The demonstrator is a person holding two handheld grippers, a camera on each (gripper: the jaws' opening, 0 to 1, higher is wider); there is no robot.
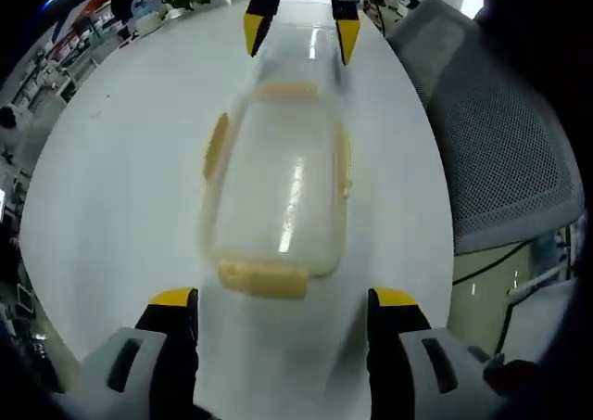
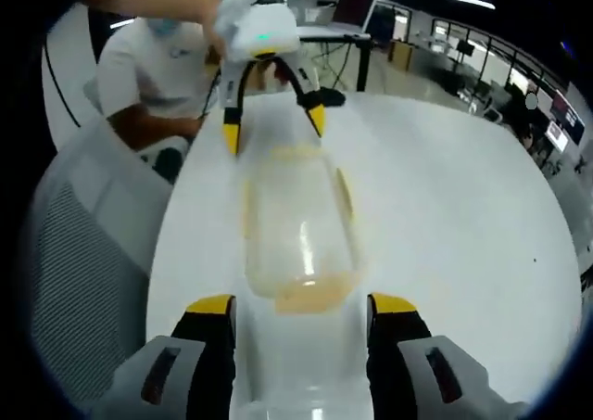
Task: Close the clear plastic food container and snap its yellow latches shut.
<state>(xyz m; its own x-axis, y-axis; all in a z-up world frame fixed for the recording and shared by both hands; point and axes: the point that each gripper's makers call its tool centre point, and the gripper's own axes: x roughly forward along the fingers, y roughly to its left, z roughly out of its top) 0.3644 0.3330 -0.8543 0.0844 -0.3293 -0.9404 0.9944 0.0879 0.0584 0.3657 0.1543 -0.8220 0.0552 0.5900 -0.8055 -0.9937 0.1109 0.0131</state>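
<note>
Yellow-tipped jaws of the left gripper [image 1: 283, 301] stood wide apart at the near edge of the left gripper view, holding nothing, with the clear plastic food container [image 1: 276, 197] lying on the white counter [image 1: 120, 179] just ahead of them and centred between them. Its lid sat on top; nothing could be made out inside it through the blur. One yellow latch [image 1: 262, 278] lay at the end nearest those tips, apart from them, and other latches showed along its sides and far end. Beyond the far end the right gripper [image 1: 301, 32] faced back, its jaws also wide, straddling that end; contact could not be told. A grey mesh chair [image 1: 500, 151] stood to the right. In the right gripper view, a person [image 2: 153, 63] sat beyond the left gripper.
</note>
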